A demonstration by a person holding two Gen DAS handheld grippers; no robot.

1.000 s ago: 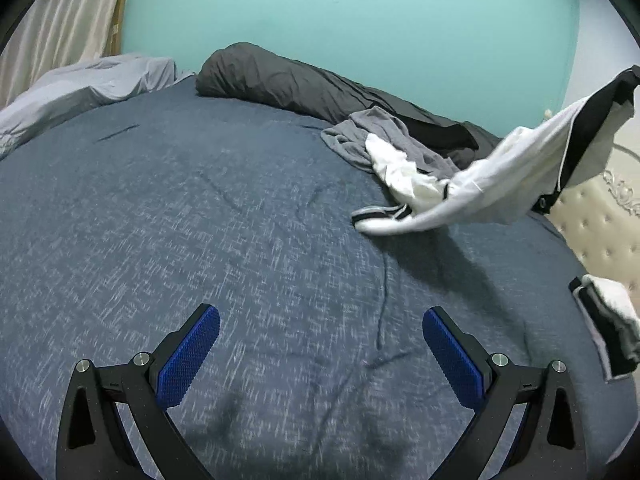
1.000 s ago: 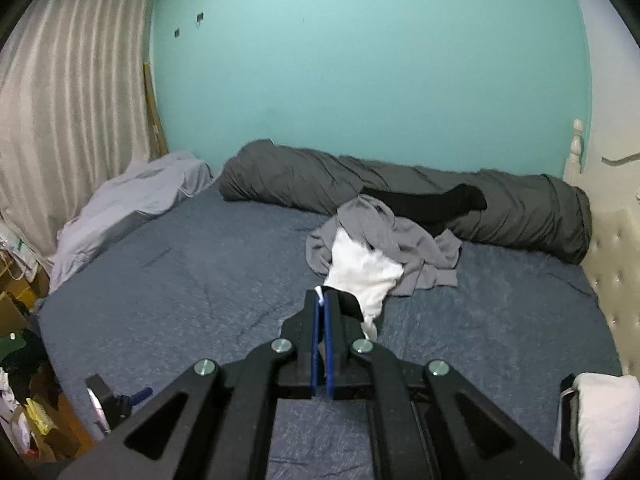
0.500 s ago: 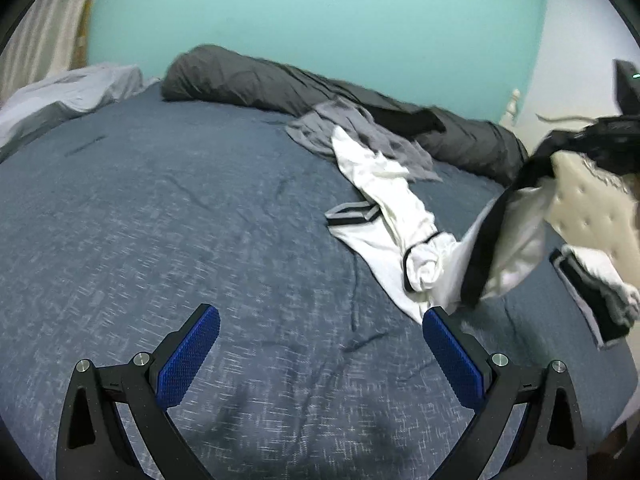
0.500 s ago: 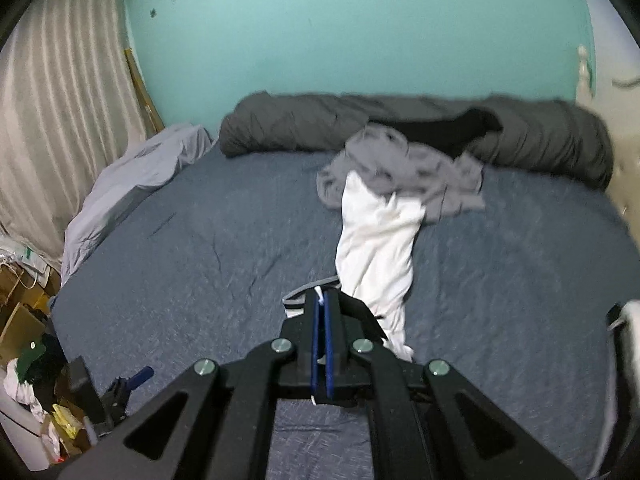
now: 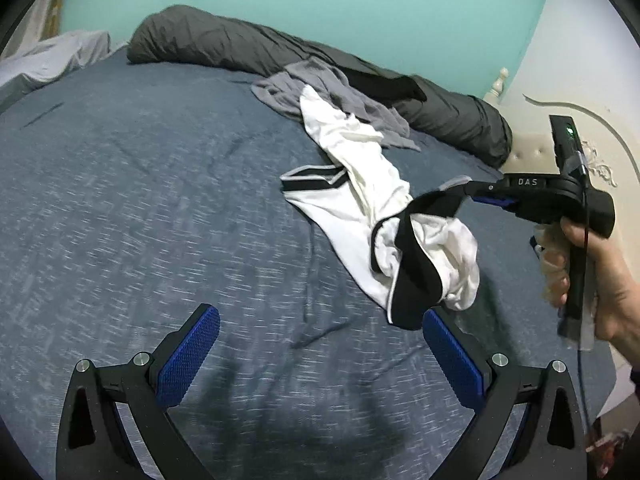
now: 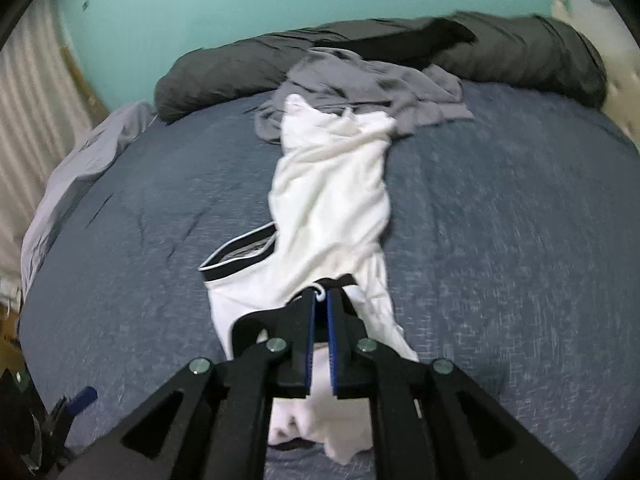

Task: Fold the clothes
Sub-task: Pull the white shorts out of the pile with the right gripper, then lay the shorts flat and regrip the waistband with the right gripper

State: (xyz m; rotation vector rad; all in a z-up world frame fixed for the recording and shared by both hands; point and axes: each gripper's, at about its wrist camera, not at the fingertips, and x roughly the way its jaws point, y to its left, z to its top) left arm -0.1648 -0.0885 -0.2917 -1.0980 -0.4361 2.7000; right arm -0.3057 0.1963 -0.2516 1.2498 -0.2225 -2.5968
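Observation:
A white garment with black trim [image 5: 360, 196] lies stretched across the blue bedspread [image 5: 140, 208], its far end on a grey garment [image 5: 320, 88]. My right gripper [image 6: 320, 296] is nearly shut on the white garment's near end [image 6: 328, 208], with a narrow gap between the pads; it also shows in the left wrist view [image 5: 468, 194], holding the bunched black-trimmed end above the bed. My left gripper [image 5: 320, 344] is open and empty, low over the bedspread, just in front of the hanging bunch.
A rolled dark grey duvet [image 5: 240, 44] lies along the teal wall. A light grey sheet [image 5: 52, 56] sits at the far left. A cream tufted headboard [image 5: 532, 152] is at the right. Clutter [image 6: 24, 432] lies on the floor beyond the bed's left edge.
My right gripper has pulled the white garment toward me, drawing it out long from the grey pile, and lowered it. My left gripper stays open, its view panned right.

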